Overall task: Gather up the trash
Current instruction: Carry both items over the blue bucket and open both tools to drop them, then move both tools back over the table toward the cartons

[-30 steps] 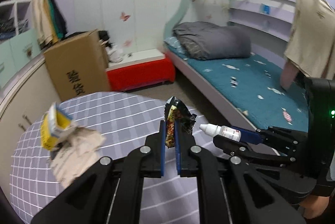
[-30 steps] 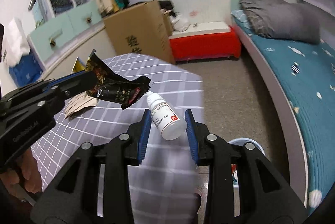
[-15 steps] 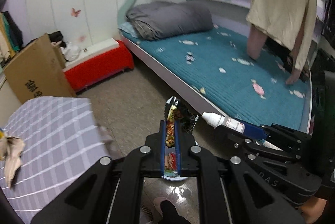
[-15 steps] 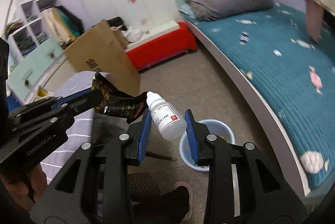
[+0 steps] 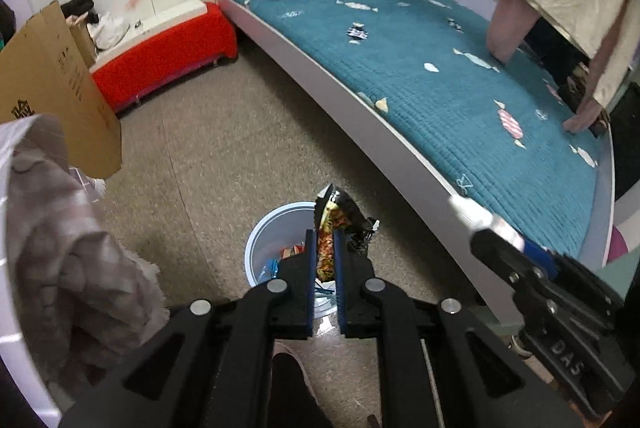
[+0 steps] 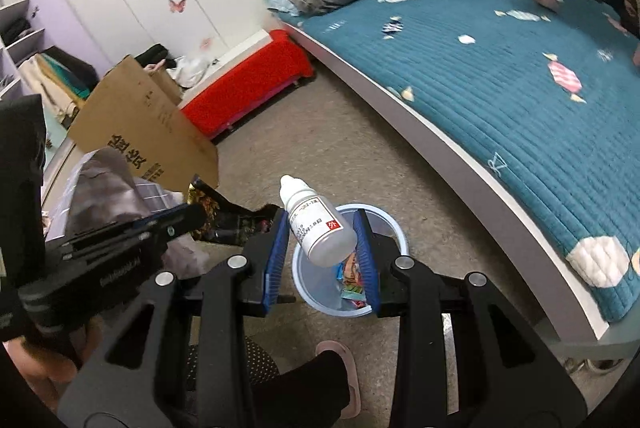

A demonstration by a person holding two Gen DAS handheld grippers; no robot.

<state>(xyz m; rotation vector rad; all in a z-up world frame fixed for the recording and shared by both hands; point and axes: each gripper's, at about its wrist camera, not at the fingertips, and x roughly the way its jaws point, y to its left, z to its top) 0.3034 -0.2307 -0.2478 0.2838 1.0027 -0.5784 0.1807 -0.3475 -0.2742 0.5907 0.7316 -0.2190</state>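
Two grippers loaded, both poised above the pale blue round plastic bin [image 6: 394, 224] on the carpet.
Left gripper [image 5: 325, 248]: jaws opening, crinkly dark foil snack wrapper [image 5: 334, 224] still between the pads. Right gripper [image 6: 322, 238]: clamped on smooth white plastic dropper bottle [image 6: 318, 230], tilted, nozzle up-left, ready to drop.

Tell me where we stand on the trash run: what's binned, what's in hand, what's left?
Done: some colourful wrappers already lie in the blue bin. In hand: the left tool is over the bin, its jaws opening around a dark snack wrapper; the right tool grips a small white bottle above it. Left: drop both in. Other trash is not visible.
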